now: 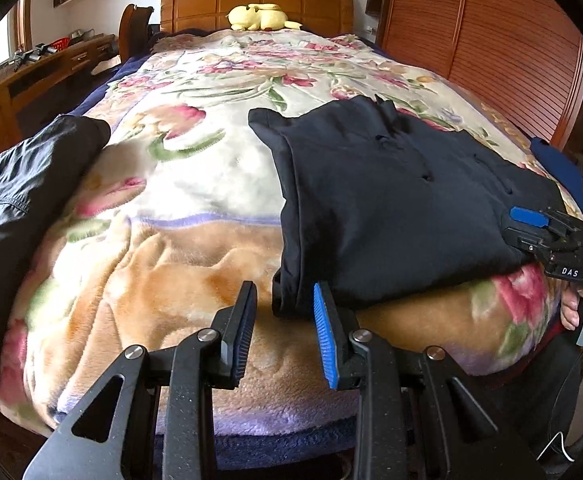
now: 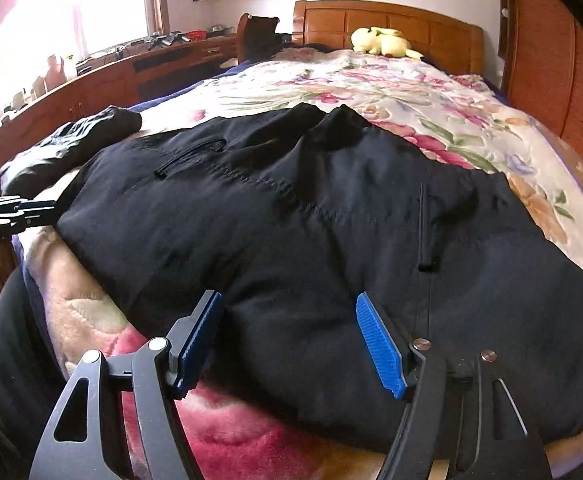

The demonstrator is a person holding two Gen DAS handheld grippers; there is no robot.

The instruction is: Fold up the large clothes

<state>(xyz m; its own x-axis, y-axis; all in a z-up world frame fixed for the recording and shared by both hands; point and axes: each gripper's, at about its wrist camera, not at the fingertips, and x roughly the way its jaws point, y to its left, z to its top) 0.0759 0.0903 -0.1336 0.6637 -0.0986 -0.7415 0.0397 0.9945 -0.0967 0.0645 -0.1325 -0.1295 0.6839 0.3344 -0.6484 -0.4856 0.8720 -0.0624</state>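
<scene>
**Operator:** I have the dark jacket (image 2: 311, 240) lying partly folded on the flowered blanket (image 1: 195, 184), at the near edge of the bed. My right gripper (image 2: 291, 336) stands wide apart over its near hem, holding nothing. My left gripper (image 1: 283, 312) is narrowly apart at the jacket's near corner, at one o'clock from its tips; the pads don't press the cloth.

**Partner:** And the other dark garment (image 1: 31, 184)?

**Operator:** At ten o'clock in the left view, well apart. I'd leave it. My judgement: pinch both hem corners through all layers, lift evenly, then carry the hem toward twelve o'clock.
</scene>
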